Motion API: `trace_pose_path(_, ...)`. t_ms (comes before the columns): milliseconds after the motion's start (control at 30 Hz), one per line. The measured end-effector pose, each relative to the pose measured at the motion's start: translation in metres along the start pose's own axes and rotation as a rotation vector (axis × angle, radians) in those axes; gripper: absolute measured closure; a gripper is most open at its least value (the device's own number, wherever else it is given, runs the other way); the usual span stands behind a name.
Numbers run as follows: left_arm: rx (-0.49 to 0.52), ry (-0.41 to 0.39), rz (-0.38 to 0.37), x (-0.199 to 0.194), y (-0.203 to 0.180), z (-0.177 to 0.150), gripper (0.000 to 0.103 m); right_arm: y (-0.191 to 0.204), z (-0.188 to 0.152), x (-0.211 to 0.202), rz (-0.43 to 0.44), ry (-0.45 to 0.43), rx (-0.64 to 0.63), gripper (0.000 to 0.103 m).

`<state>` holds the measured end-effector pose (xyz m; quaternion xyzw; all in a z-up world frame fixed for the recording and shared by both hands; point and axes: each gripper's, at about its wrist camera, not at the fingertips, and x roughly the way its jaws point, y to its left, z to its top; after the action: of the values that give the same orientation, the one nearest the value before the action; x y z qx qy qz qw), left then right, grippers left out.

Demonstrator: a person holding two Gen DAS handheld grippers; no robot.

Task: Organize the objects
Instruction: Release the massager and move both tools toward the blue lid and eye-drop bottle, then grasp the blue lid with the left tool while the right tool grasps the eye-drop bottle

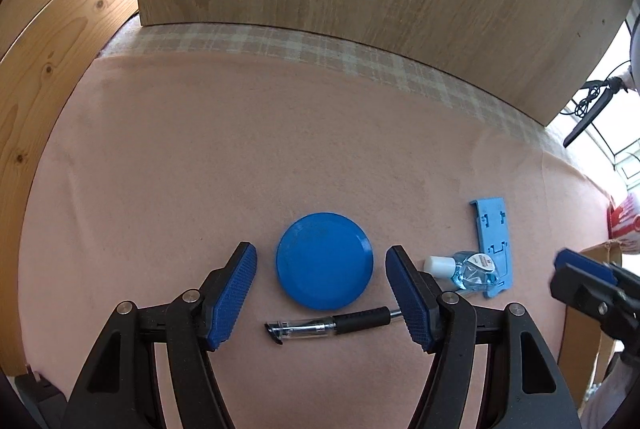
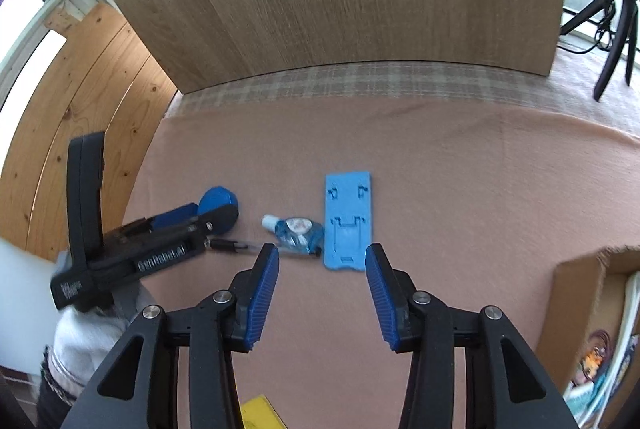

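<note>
Left gripper (image 1: 321, 303) wide, empty, over round blue plastic lid (image 1: 325, 261); right gripper (image 2: 322, 297) parted, empty, near flat blue plastic stand (image 2: 348, 221). Nothing sorted yet; all mid-cloth.

left gripper (image 1: 321, 261): black frame | ribbed blue pads (image 1: 232, 301) | silver screws | grey sleeve (image 2: 86, 333)

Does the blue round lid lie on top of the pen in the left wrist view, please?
No, the blue round lid lies flat on the pink cloth, just beyond the pen.
</note>
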<state>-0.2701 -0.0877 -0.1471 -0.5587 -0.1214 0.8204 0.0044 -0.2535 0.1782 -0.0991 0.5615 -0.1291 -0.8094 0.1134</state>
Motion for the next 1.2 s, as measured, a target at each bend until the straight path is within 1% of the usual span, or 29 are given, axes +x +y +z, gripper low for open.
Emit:
trace_pose_path(67, 0.014, -0.005, 0.014, 0.000, -0.001, -0.001, 0.039, 0.002, 0.005, 0.008, 0.010, 0.009, 0.008, 0.061)
trace_pose_path(133, 0.028, -0.009, 0.027, 0.000, -0.001, 0.001, 0.049, 0.005, 0.010, 0.017, 0.015, 0.019, 0.009, 0.061)
trace_pose_path(167, 0.033, -0.010, 0.034, 0.000, 0.001, 0.001, 0.049, 0.007, 0.012, 0.021, 0.011, 0.024, 0.005, 0.061)
trace_pose_path(233, 0.026, -0.009, 0.020, 0.000, 0.006, 0.001, 0.049, 0.013, 0.016, 0.031, 0.006, 0.035, -0.009, 0.061)
trace_pose_path(367, 0.038, -0.017, 0.024, -0.002, 0.010, -0.002, 0.049, 0.026, 0.023, 0.048, -0.006, 0.045, -0.049, 0.061)
trace_pose_path(433, 0.039, -0.018, 0.020, -0.001, 0.006, -0.006, 0.049, 0.033, 0.026, 0.058, -0.028, 0.053, -0.085, 0.061)
trace_pose_path(567, 0.052, -0.017, 0.000, -0.003, 0.005, -0.014, 0.049, 0.041, 0.026, 0.079, -0.076, 0.104, -0.123, 0.062)
trace_pose_path(633, 0.050, -0.016, -0.019, -0.009, 0.008, -0.022, 0.049, 0.043, 0.022, 0.083, -0.089, 0.127, -0.135, 0.062)
trace_pose_path(700, 0.052, -0.016, -0.033, -0.014, 0.006, -0.036, 0.049, 0.045, 0.014, 0.080, -0.107, 0.131, -0.165, 0.062)
trace_pose_path(867, 0.088, -0.012, -0.041, -0.024, -0.007, -0.071, 0.049, 0.041, -0.014, 0.068, -0.070, 0.179, -0.180, 0.062)
trace_pose_path(1000, 0.103, -0.026, -0.021, -0.037, -0.016, -0.102, 0.049, 0.034, -0.037, 0.055, -0.097, 0.152, -0.204, 0.080)
trace_pose_path(1067, 0.120, -0.031, -0.007, -0.043, -0.020, -0.117, 0.049, 0.027, -0.046, 0.049, -0.075, 0.154, -0.183, 0.081)
trace_pose_path(1133, 0.113, -0.029, -0.012, -0.049, -0.021, -0.127, 0.049, 0.023, -0.056, 0.044, -0.049, 0.171, -0.173, 0.080)
trace_pose_path(1200, 0.107, -0.022, -0.019, -0.051, -0.020, -0.129, 0.049, 0.025, -0.069, 0.040, -0.057, 0.188, -0.218, 0.081)
